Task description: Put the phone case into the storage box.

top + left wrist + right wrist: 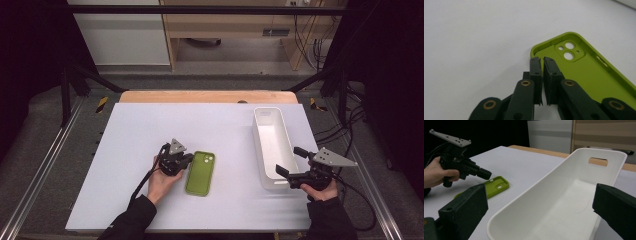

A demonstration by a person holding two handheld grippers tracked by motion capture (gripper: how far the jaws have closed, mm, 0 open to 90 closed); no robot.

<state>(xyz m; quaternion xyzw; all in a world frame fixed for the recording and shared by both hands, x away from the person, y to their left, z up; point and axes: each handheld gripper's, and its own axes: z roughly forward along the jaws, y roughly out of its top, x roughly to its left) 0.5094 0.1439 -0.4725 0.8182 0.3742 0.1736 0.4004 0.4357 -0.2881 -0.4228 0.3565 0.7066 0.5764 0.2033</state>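
A green phone case [200, 173] lies inside-up on the white table [150, 130], its camera cut-out at the far end. My left gripper [186, 159] points at the case's far left corner from the left. In the left gripper view its jaws [542, 60] stand a thin slit apart, tips at the case [594, 75] rim, with nothing seen between them. My right gripper [290, 161] is open wide at the near end of a long white bin [272, 145]. In the right gripper view its jaws [540, 212] flank the empty bin [564, 202] without touching it.
The bin has a handle slot [598, 161] in its far end wall. A wooden table edge [207, 96] runs behind the white surface. Metal frame rails [45, 165] stand at both sides, and cables [350, 130] hang at the right.
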